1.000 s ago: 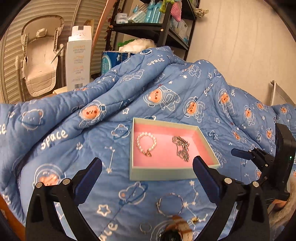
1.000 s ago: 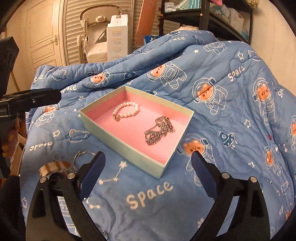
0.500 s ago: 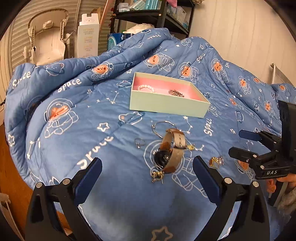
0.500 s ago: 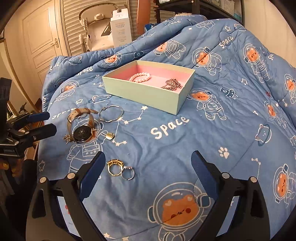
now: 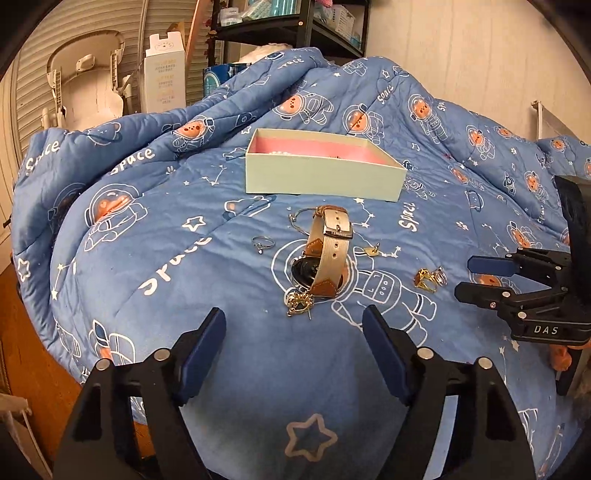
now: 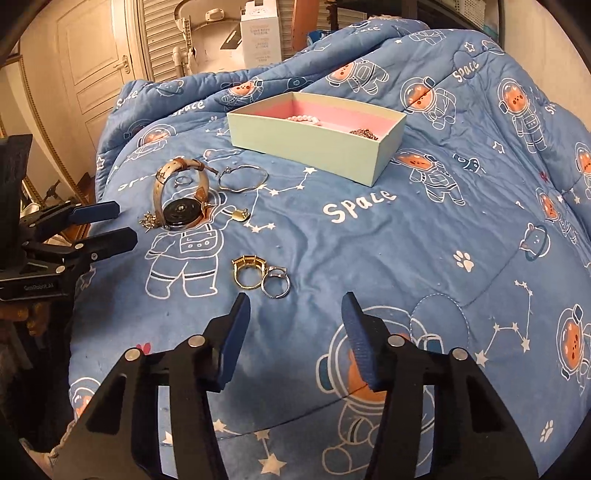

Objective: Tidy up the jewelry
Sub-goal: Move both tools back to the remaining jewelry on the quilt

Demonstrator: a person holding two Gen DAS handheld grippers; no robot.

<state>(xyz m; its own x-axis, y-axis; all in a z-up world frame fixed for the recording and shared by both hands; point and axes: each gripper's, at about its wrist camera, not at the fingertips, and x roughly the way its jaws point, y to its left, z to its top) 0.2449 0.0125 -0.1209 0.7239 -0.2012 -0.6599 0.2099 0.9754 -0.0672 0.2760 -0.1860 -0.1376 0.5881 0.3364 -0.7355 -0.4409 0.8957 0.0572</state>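
A pale green box (image 5: 321, 177) with pink lining sits on the blue quilt; a pearl bracelet (image 6: 304, 119) and a chain (image 6: 364, 133) lie inside. Loose on the quilt are a beige-strap watch (image 5: 325, 247), gold earrings (image 5: 299, 302), a thin ring (image 5: 263, 243), a bangle (image 6: 242, 179) and a gold pendant (image 6: 240, 215). My left gripper (image 5: 293, 314) hovers just short of the earrings, jaws closing with nothing between them. A gold ring (image 6: 248, 273) and a silver ring (image 6: 276, 282) lie just ahead of my right gripper (image 6: 295, 299), whose jaws are also closing on nothing.
The quilt (image 5: 166, 229) bunches into high folds behind the box and drops off at its left edge over a wooden floor (image 5: 22, 332). A white carton (image 5: 164, 74) and a black shelf (image 5: 295, 22) stand behind. A door (image 6: 96, 62) is at far left.
Both grippers have drawn back from the box and sunk toward the loose jewellery at the front of the quilt. The jaws of both have narrowed, the right more than the left.
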